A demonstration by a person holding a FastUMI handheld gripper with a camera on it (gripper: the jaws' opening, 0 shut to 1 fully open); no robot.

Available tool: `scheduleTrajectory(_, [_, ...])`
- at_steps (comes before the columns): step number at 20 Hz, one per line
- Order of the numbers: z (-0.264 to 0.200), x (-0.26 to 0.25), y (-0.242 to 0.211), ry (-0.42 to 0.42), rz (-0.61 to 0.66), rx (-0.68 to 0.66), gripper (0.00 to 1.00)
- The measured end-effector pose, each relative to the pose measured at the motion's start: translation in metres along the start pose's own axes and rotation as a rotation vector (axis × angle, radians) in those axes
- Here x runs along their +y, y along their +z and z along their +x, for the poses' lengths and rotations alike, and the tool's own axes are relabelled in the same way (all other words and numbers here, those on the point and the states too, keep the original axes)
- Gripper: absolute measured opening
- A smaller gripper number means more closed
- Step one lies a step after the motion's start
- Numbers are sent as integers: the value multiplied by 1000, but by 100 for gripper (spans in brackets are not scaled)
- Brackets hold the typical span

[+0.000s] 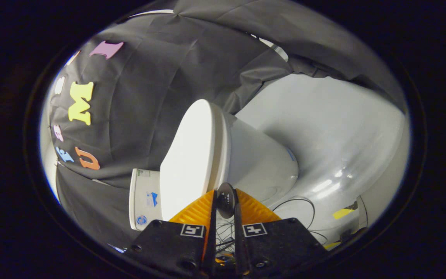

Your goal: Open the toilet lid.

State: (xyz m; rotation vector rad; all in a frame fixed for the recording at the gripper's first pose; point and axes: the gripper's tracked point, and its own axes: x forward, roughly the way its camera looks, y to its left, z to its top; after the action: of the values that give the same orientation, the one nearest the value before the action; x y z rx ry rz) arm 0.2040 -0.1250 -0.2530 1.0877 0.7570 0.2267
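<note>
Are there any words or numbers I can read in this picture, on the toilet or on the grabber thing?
Sticker on the toilet tank: blue marks, too small to read.
Small label at the tank's edge: too blurred to read.
Square tags on the gripper: black-and-white patterns, no words.
Dark knob on the toilet lid, pinched between the gripper's fingers: faint marks, unreadable.
So nothing here can be quoted.

Thin black cables (300,205) loop across a pale, glossy floor (335,139), near a yellow tape strip (342,212); black cloth (149,100) drapes behind, beside what may be a small white labelled container (144,198).
</note>
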Motion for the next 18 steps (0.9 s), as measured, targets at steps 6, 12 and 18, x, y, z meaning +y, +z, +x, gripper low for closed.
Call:
scheduleTrajectory(6, [-2,7,1,27,37,-27,6])
scheduleTrajectory(12, [-6,15,3,-15,-18,-40,4])
scheduleTrajectory(18, [-17,37,6,-27,-67,-62,4])
